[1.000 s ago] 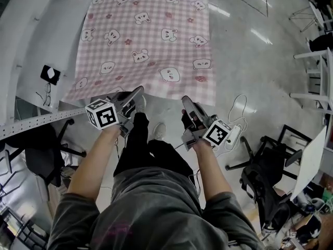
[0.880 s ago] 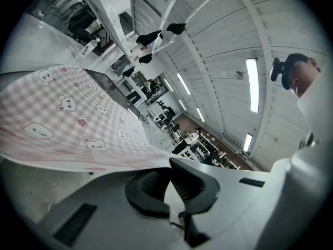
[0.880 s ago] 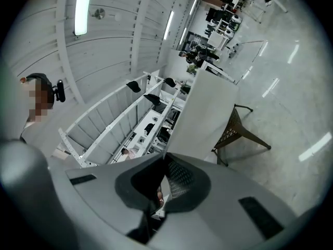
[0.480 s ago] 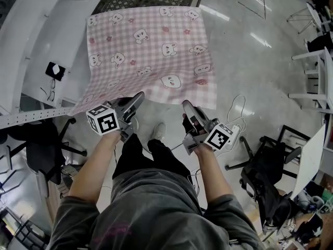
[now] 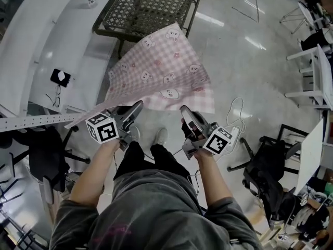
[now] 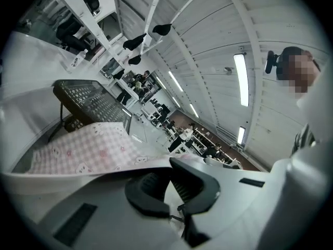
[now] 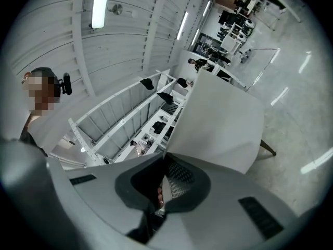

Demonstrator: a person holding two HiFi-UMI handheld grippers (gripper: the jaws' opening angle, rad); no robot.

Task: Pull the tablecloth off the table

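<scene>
Left hand-held gripper (image 5: 135, 107): clamped on tablecloth (image 5: 156, 77) edge
Right hand-held gripper (image 5: 185, 111): clamped on same edge (pale underside showing)
Bench (image 5: 151, 7): beyond far corner

Soft checked cloth tablecloth (image 5: 156, 74), dark metal mesh table (image 5: 151, 7), glossy floor (image 5: 244, 51)

Left gripper (image 5: 137, 105) and right gripper (image 5: 184, 110) held forward, level; jaws pinching tablecloth (image 5: 158, 74).

No legible text or labels anywhere.
</scene>
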